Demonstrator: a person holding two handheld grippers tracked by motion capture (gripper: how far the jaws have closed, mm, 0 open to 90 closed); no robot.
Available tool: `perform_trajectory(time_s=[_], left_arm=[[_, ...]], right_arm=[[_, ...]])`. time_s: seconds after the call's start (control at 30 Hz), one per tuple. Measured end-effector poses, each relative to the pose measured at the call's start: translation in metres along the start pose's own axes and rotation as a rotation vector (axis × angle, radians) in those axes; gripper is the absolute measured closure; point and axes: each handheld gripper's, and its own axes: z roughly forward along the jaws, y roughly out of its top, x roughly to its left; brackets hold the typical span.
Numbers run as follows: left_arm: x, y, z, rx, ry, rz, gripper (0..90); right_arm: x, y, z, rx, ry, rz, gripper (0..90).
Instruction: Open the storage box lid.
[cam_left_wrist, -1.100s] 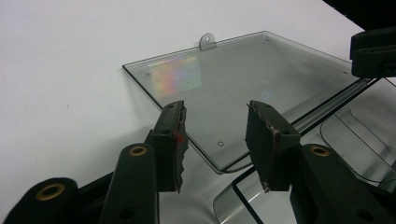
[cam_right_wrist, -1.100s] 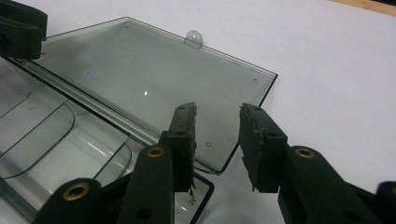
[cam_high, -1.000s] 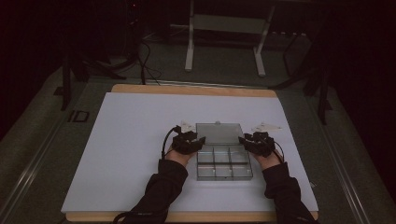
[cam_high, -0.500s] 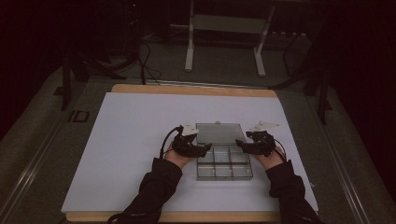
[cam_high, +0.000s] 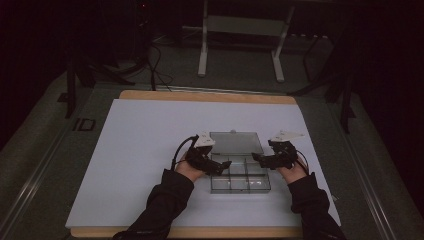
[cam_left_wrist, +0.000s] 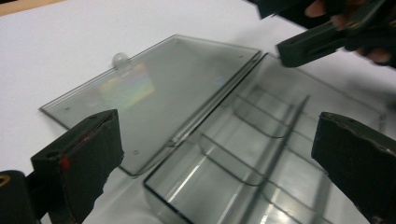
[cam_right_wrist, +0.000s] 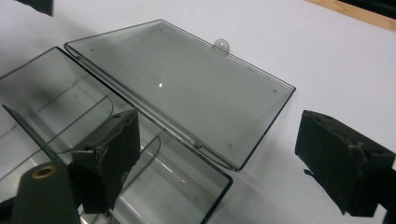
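White table mat bears the clear organiser box, lid flat on the far side. Left gripper and right gripper, jaws just spread and empty, flank its left and right ends.

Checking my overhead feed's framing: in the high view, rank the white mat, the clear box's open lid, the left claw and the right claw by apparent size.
1. White mat, by far the largest.
2. Open lid of the clear box.
3. Left claw and right claw: they look alike, so I won't rank one over the other.
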Motion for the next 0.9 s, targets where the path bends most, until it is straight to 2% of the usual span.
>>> perform_trajectory(time_s=[0.1, 0.23, 0.57, 0.67, 0.9], left_arm=[[-0.001, 0.0, -0.001, 0.01, 0.002, 0.011, 2.4], [-0.002, -0.002, -0.002, 0.019, -0.019, 0.012, 2.5], [-0.006, -0.006, -0.01, 0.02, -0.005, 0.031, 2.5], [-0.008, -0.007, -0.014, 0.012, -0.007, 0.042, 2.5], [-0.013, -0.014, -0.021, 0.015, -0.008, 0.051, 2.5]], right_arm=[[-0.001, -0.001, -0.002, 0.002, 0.002, 0.005, 14.2], [-0.002, -0.002, -0.005, -0.003, 0.003, -0.002, 14.3], [-0.003, -0.01, -0.014, 0.001, 0.006, -0.02, 14.3], [-0.005, -0.013, -0.017, 0.001, 0.011, -0.012, 14.3], [-0.007, -0.02, -0.026, -0.02, 0.018, -0.023, 14.4]])
